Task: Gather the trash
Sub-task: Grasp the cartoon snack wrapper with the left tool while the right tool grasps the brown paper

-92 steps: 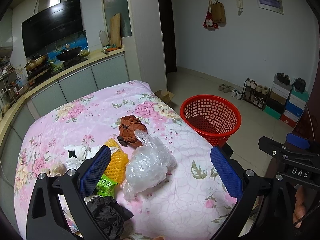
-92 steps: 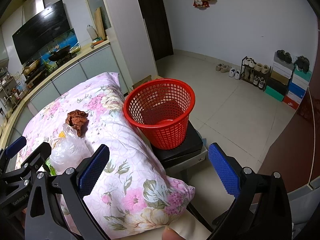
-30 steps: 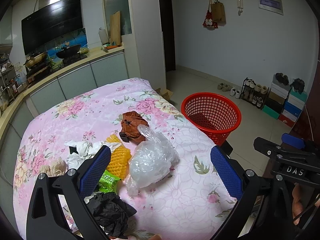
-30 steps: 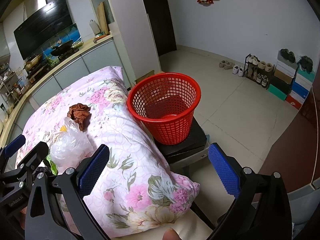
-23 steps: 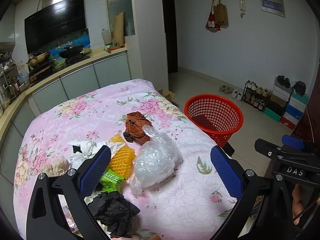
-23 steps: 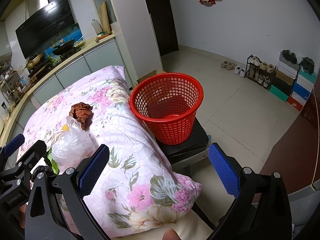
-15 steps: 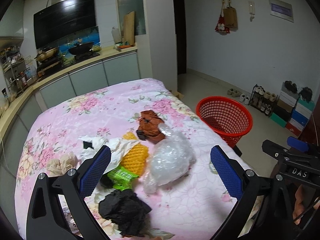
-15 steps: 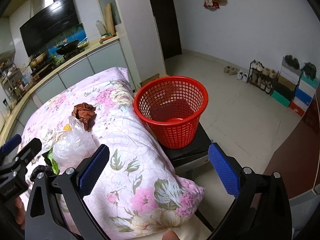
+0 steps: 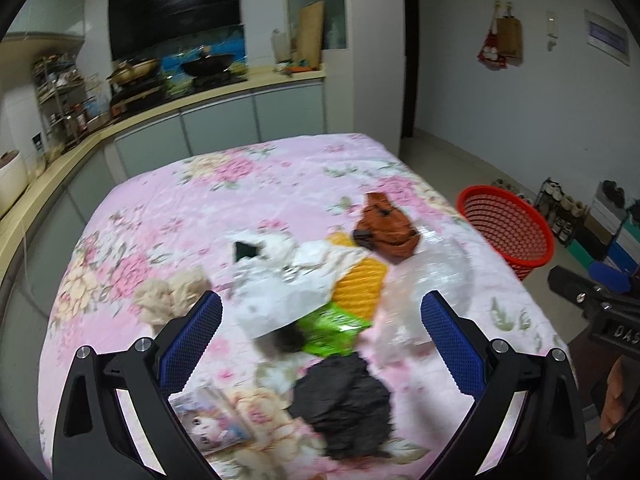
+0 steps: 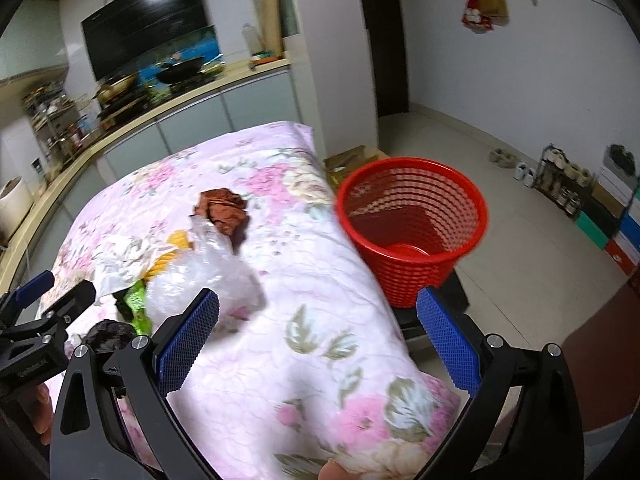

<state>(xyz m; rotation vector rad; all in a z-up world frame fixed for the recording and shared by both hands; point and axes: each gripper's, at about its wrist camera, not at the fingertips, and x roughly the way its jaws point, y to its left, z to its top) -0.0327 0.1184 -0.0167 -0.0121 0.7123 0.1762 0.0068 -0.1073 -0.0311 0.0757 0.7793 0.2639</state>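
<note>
A pile of trash lies on the pink floral tablecloth [image 9: 208, 208]: a brown crumpled paper [image 9: 386, 230], a yellow foam net [image 9: 360, 284], white paper [image 9: 288, 284], a green wrapper [image 9: 330, 326], a black crumpled bag [image 9: 344, 404], a clear plastic bag [image 9: 432, 280] and a beige wad [image 9: 170, 294]. The red mesh basket [image 9: 506, 226] stands off the table's right edge. My left gripper [image 9: 320, 334] is open and empty above the pile's near side. My right gripper [image 10: 318, 340] is open and empty over the cloth, between the clear bag [image 10: 208, 272] and the basket [image 10: 412, 236].
A picture card [image 9: 212, 422] lies at the table's near edge. A kitchen counter with stove and pans [image 9: 172, 80] runs behind the table. A shoe rack and boxes [image 9: 568, 216] stand by the right wall. The basket sits on a black stand [image 10: 440, 300].
Both views have swung left and closer to the table. The trash pile now sits between my left gripper's fingers. Nothing has been taken hold of.
</note>
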